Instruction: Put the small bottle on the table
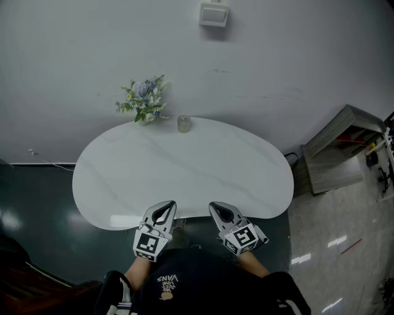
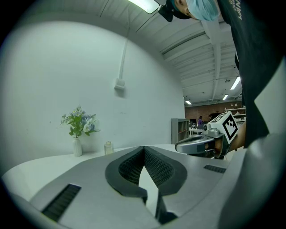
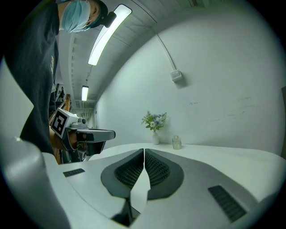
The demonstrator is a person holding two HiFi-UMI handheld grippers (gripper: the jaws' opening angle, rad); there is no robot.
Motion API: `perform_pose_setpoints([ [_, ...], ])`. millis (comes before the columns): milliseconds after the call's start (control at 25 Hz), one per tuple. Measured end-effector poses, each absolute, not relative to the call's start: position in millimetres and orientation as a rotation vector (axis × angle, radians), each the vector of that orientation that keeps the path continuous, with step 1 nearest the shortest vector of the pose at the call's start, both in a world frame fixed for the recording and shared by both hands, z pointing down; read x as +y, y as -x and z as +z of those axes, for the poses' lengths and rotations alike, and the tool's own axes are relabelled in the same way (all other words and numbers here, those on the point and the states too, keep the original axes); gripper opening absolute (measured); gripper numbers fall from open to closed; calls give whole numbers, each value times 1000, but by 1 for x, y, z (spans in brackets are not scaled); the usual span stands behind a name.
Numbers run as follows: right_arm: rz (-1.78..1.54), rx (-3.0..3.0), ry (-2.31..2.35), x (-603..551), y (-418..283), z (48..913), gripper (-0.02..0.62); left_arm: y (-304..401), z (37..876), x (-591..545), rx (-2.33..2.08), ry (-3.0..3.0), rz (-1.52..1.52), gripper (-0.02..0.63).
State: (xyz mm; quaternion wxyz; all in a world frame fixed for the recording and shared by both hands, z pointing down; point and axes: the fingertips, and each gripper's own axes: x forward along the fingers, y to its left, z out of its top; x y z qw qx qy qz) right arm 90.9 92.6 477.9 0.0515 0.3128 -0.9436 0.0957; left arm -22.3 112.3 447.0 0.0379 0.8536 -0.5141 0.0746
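Note:
A small glass bottle (image 1: 183, 123) stands upright at the far edge of the white oval table (image 1: 123, 178), close to the wall. It shows small in the left gripper view (image 2: 108, 148) and the right gripper view (image 3: 176, 142). My left gripper (image 1: 165, 208) hovers over the table's near edge, shut with nothing between its jaws. Beside it, my right gripper (image 1: 220, 209) is also shut and empty. Both point toward the wall, far from the bottle.
A white vase of flowers (image 1: 144, 101) stands left of the bottle at the table's back edge. A grey wooden shelf unit (image 1: 338, 154) sits on the floor to the right. A white box (image 1: 213, 13) is mounted on the wall.

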Motion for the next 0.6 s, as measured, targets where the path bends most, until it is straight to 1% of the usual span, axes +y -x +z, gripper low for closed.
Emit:
perform_pose_setpoints([
  [600, 275, -2861, -991, 90, -76, 475, 46, 38, 451, 118, -1548, -2631, 221, 18],
])
